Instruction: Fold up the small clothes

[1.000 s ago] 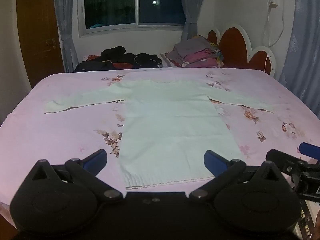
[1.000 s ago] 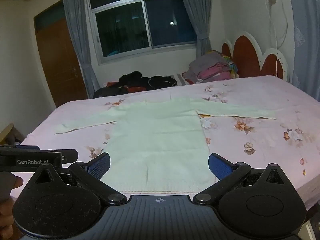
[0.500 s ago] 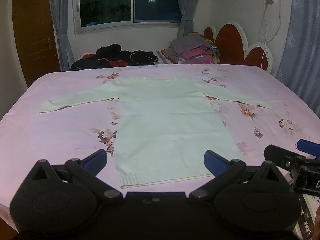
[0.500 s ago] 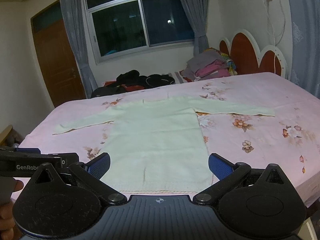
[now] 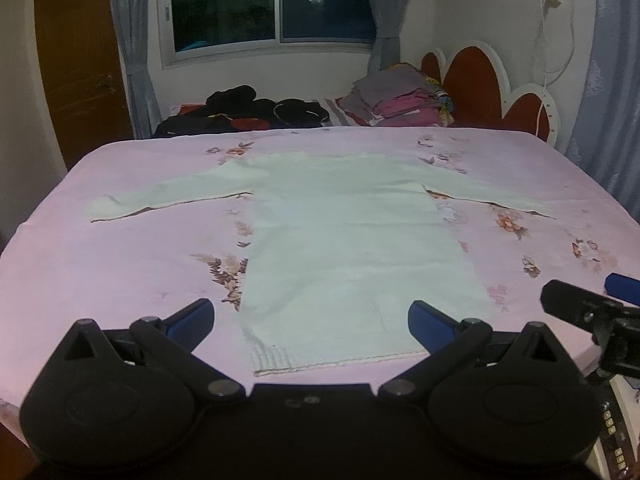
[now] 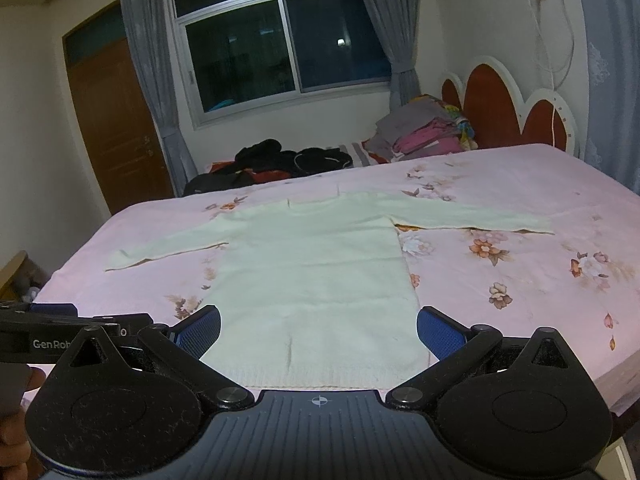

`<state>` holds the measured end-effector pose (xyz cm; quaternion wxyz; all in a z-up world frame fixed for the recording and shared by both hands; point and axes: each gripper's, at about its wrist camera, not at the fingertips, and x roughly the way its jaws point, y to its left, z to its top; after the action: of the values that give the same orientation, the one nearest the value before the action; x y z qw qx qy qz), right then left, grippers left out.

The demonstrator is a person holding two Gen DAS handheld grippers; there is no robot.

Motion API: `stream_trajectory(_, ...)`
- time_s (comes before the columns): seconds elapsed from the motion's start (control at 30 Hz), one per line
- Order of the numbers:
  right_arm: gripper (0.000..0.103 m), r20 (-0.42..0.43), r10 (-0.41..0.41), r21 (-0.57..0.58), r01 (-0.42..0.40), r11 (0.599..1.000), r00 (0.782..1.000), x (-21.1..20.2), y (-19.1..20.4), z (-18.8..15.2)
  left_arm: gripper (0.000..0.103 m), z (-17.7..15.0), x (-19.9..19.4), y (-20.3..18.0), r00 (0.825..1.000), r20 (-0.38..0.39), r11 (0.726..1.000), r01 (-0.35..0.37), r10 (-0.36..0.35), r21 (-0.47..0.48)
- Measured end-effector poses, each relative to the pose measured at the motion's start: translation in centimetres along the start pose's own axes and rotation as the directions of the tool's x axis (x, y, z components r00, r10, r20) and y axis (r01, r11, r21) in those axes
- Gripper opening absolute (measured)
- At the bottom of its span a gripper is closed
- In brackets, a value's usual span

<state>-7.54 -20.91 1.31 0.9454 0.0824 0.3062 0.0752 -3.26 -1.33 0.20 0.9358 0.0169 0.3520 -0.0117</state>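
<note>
A pale cream long-sleeved sweater (image 5: 352, 240) (image 6: 316, 276) lies flat on the pink floral bed, both sleeves spread out sideways and its ribbed hem nearest me. My left gripper (image 5: 310, 320) is open, held above the near bed edge with the hem between its blue pads and nothing gripped. My right gripper (image 6: 318, 330) is open too, hovering over the hem a little to the right. In the left wrist view the right gripper (image 5: 592, 308) shows at the right edge. In the right wrist view the left gripper's side (image 6: 60, 338) and a hand (image 6: 16, 432) show at the far left.
The bed (image 5: 100, 280) fills the foreground; its near edge lies just under the grippers. Dark clothes (image 5: 248, 112) and a folded stack of garments (image 5: 400, 100) lie behind the far edge. A red and white headboard (image 5: 480, 88) stands at the right, a door (image 6: 116, 120) at the left.
Both grippers have drawn back and risen slightly, so the sweater sits a little farther off and lower in each view. The sweater has not moved; both stay open.
</note>
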Motion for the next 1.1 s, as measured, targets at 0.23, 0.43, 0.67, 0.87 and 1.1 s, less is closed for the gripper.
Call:
stream_trajectory(0.23, 0.103, 0.003, -0.013, -0.001, 0.013, 1.0, 1.0, 0.4, 0.3, 0.4, 0.103, -0.2, 0.3, 0.7, 1.0, -0.002, 1.0, -0.026, 0.026, -0.014)
stream_trajectory(0.43, 0.103, 0.003, -0.005, -0.007, 0.005, 1.0, 1.0, 0.8, 0.7, 0.6, 0.103, -0.2, 0.2, 1.2, 0.999, 0.003, 0.999, -0.042, 0.042, -0.021)
stream_trajectory(0.67, 0.103, 0.003, -0.004, -0.009, 0.004, 1.0, 1.0, 1.2, 0.7, 0.7, 0.103, -0.3, 0.3, 1.7, 0.999, 0.0, 0.998, -0.049, 0.049, -0.03)
stream_trajectory(0.87, 0.103, 0.001, 0.0, -0.013, 0.0, 1.0, 1.0, 1.6, 1.1, 0.6, 0.103, -0.4, 0.3, 1.8, 0.999, -0.002, 0.998, -0.048, 0.048, -0.032)
stream_trajectory(1.1, 0.103, -0.001, -0.001, -0.01, 0.001, 1.0, 1.0, 1.8, 1.1, 0.5, 0.103, -0.3, 0.4, 1.9, 0.999, -0.006, 0.998, -0.048, 0.047, -0.033)
